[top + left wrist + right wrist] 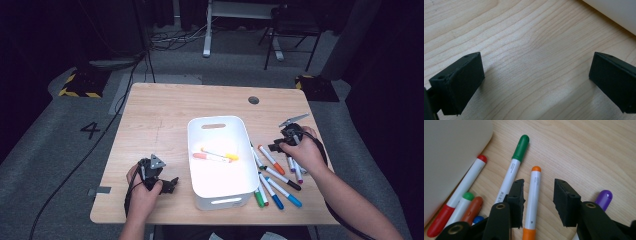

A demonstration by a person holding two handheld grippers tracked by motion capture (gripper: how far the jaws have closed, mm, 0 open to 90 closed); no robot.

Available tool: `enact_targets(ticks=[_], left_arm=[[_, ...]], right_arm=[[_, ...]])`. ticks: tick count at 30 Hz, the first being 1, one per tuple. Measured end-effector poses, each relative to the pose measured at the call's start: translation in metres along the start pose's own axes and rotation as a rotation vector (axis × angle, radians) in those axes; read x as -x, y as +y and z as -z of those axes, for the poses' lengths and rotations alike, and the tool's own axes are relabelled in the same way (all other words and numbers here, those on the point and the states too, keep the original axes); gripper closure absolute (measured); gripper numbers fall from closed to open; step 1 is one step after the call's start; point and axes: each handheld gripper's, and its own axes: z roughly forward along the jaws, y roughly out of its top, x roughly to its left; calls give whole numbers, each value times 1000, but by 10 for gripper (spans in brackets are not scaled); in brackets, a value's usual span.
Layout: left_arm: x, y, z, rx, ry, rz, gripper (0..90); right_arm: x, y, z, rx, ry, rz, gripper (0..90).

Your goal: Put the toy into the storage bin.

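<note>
Right gripper (537, 203) is sitting low over the marker pile on the right of the white bin (197, 150), jaws spread with the orange-capped marker (532, 202) lying between them; the pads are not pressing on it, so it looks like a grasp being lined up, not made. Around it the green-capped marker (514, 167), the red marker (457, 195) against the bin wall and the purple-capped marker (604, 198) are lying loose on the table (160, 110). Left gripper (536, 82) is resting near the front left of the table beside the bin, jaws standing wide apart over bare wood, holding nothing. Farther in, the bin is already holding two markers, a yellow-capped one (220, 155) and a pink-ended one (210, 158), lying together on its floor. Judging from that, the sorting is only getting started: two in, roughly eight or more waiting outside, orange-capped one likely next. Beyond the table, dark floor with cables and a chair.
</note>
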Motion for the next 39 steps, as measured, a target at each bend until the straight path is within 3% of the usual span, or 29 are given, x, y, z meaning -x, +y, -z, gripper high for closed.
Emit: enact_targets(ticks=[18,27,33,39], left_arm=[[0,0,0,0,1,1,1],[0,0,0,0,1,0,1],[0,0,0,0,0,0,1],[0,0,0,0,0,0,1]], right_arm=[[-3,-17,-27,-76,0,6,626],[-8,-21,-39,-136,-24,25,692],[-15,-20,-41,-146,-60,46,760],[-16,-19,-41,-152,-68,20,766]])
